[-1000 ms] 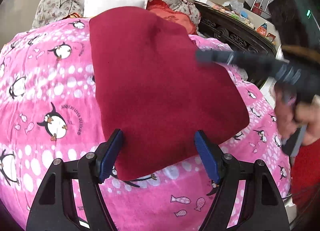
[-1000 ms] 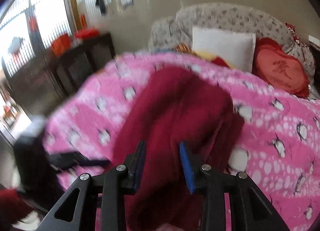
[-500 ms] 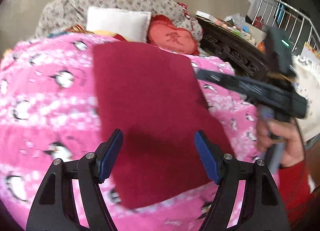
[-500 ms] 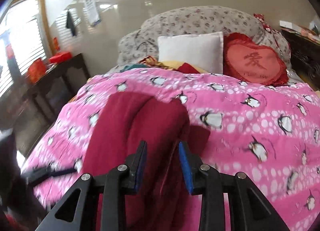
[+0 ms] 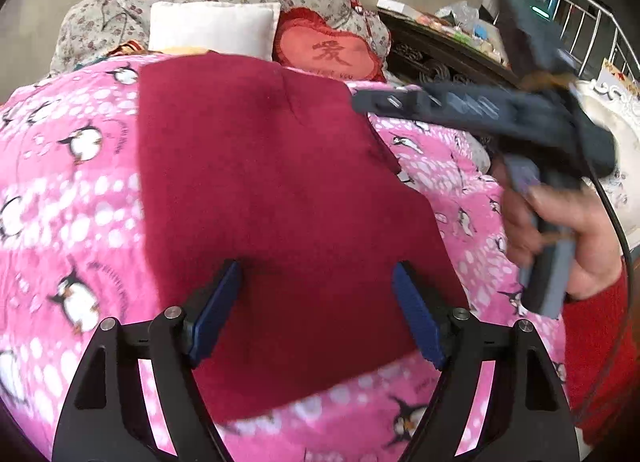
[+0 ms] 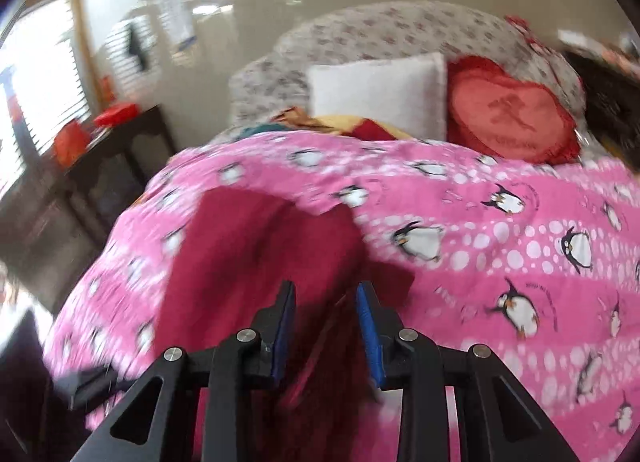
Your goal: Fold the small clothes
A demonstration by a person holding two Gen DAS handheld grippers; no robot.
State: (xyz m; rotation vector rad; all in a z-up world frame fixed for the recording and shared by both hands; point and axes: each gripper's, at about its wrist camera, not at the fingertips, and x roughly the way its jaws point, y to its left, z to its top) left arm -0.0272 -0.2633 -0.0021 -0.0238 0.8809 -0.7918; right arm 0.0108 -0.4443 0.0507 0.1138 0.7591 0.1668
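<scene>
Two grippers: I have one in each hand, both over the bed.
Garment: the dark red fleece garment (image 5: 280, 202) lies mostly flat on the pink penguin-print blanket (image 5: 72, 190), its near edge towards me, its far edge close to the pillows.
Left gripper (image 5: 316, 314): jaws spread wide, straddling the near part of the cloth and holding nothing; I judge I keep it open there to be ready for the near hem.
Right gripper (image 6: 326, 326): jaws narrowed, with red cloth bunched between the blue pads (image 6: 366, 322). The right view is smeared by motion, so I cannot tell for certain that it grips the cloth rather than merely sitting over a raised fold.
Right side of cloth: in the right view it humps up off the blanket, which suits a lift for folding across.
Seen from the left: the right gripper's dark body (image 5: 480, 110) reaches over the garment's far right corner, my hand (image 5: 560, 230) on its handle.
Background: white square pillow (image 5: 212, 26) and red heart-shaped cushion (image 5: 328, 50) at the far end, clear of the work.
Next, I judge: carry the right edge leftwards over the middle.
</scene>
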